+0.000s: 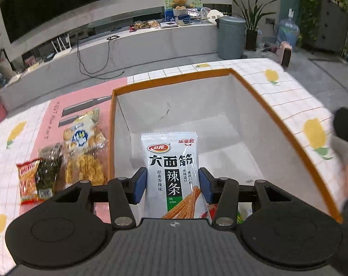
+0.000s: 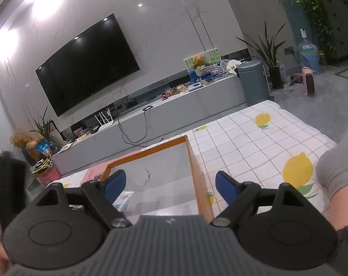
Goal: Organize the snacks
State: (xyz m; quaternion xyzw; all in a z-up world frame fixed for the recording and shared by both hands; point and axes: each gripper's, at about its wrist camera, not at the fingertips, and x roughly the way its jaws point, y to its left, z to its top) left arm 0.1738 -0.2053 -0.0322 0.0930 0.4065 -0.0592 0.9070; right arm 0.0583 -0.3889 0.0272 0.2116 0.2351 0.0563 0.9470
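Note:
My left gripper (image 1: 172, 180) is shut on a white latiao spicy-strip packet (image 1: 171, 168) and holds it upright over the inside of the orange-rimmed white box (image 1: 261, 96). Left of the box, on a pink sheet (image 1: 52, 119), lie a biscuit bag (image 1: 85, 147), a dark seaweed pack (image 1: 48, 168) and a red-orange snack pack (image 1: 27, 179). My right gripper (image 2: 170, 187) is open and empty, raised above the box's right wall (image 2: 197, 168). A packet (image 2: 123, 197) shows faintly inside the box in the right wrist view.
The table wears a white checked cloth with lemon prints (image 2: 254, 142). The person's grey sock (image 2: 339, 170) rests at the table's right. Beyond are a TV bench (image 2: 174, 105), a grey bin (image 2: 253, 82) and a black TV (image 2: 86, 62).

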